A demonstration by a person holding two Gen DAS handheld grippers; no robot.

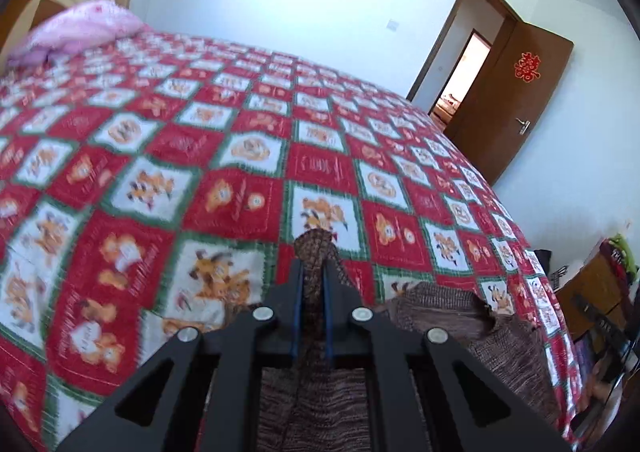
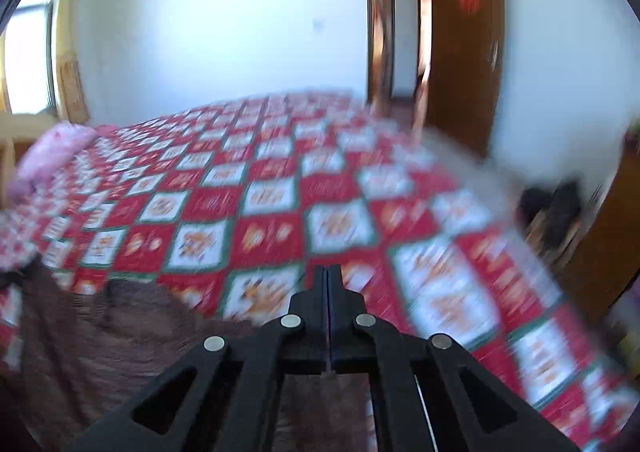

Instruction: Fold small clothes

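A brown knitted garment (image 1: 460, 332) is being clamped between the jaws of the left gripper (image 1: 313, 272) at the lower centre of the left wrist view, a fold of it standing up between the fingers; the rest is lying on the bed (image 1: 240, 156) at the lower right. In the blurred right wrist view, the right gripper (image 2: 328, 284) is being held with its jaws pressed together; whether cloth is being pinched cannot be told. The garment (image 2: 100, 332) is lying at the lower left there.
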